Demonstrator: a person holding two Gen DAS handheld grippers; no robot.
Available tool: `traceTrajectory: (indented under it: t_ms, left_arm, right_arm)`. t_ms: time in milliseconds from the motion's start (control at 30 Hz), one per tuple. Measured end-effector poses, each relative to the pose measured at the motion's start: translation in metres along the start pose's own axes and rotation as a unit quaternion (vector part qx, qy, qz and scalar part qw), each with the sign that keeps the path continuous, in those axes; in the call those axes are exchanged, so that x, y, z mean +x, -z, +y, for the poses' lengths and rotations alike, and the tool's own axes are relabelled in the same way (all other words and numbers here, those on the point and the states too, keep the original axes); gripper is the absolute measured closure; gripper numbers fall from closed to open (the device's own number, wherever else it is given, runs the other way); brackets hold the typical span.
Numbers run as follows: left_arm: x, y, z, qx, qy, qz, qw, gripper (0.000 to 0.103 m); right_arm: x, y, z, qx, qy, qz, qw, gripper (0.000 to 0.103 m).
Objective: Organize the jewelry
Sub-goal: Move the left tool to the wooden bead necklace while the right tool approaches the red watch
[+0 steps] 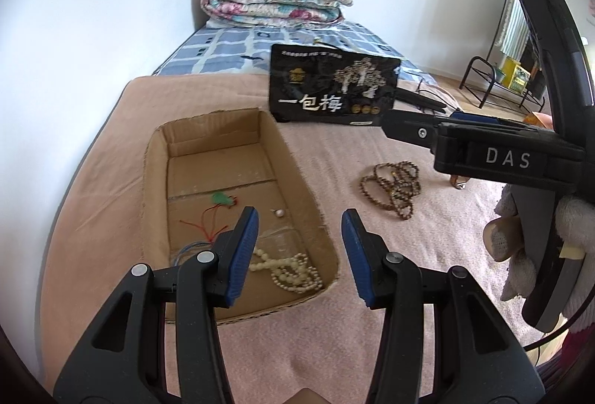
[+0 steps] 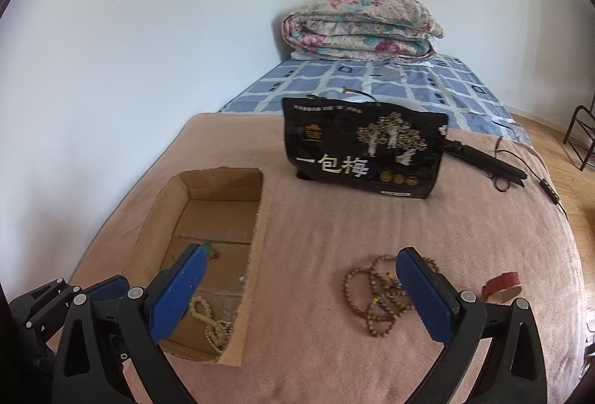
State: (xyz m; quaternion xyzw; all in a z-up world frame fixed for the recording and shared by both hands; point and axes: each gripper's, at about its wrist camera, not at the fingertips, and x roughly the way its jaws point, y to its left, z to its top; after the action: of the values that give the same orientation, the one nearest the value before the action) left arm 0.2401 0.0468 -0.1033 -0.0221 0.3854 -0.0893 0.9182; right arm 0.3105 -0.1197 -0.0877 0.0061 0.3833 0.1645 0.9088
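An open cardboard box [image 1: 297, 158] lies on the pink blanket; it also shows in the right wrist view [image 2: 256, 218]. Inside are a cream bead necklace [image 1: 293, 272], a green pendant on red cord [image 1: 221, 199] and a small pearl piece [image 1: 279, 213]. A brown wooden bead necklace [image 1: 394, 186] [image 2: 372, 300] lies on the blanket right of the box. A red-brown bracelet [image 2: 502, 285] lies further right. My left gripper [image 1: 299, 251] is open and empty over the box's near right corner. My right gripper [image 2: 301, 292] is open and empty, above the blanket between box and brown beads.
A black snack bag [image 2: 364, 151] stands behind the box. A black hair straightener with cord [image 2: 487, 162] lies behind it at right. A folded floral quilt [image 2: 360, 28] sits on the blue checked sheet. A black metal rack [image 1: 498, 80] stands on the floor at right.
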Motion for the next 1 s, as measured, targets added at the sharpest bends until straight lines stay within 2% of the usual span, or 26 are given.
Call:
traceTrajectory:
  t_ms: [533, 600, 667, 1000]
  left_arm:
    - [0.026, -0.006, -0.061, 0.037, 0.038, 0.017, 0.9985, 0.055]
    - [0.031, -0.006, -0.070, 0.040, 0.045, 0.023, 0.9979, 0.050]
    - [0.037, -0.006, -0.080, 0.044, 0.052, 0.025, 0.9974, 0.046]
    - [0.075, -0.007, -0.116, 0.042, 0.085, 0.062, 0.9936, 0.046]
  right_arm:
    - [-0.041, 0.018, -0.084, 0.026, 0.049, -0.002, 0.998, 0.000]
    - [-0.044, 0.022, -0.098, 0.033, 0.056, 0.000, 0.998, 0.000]
    - [-0.047, 0.025, -0.115, 0.048, 0.061, 0.003, 0.997, 0.000]
    - [-0.053, 0.041, -0.188, 0.143, 0.062, 0.014, 0.988, 0.000]
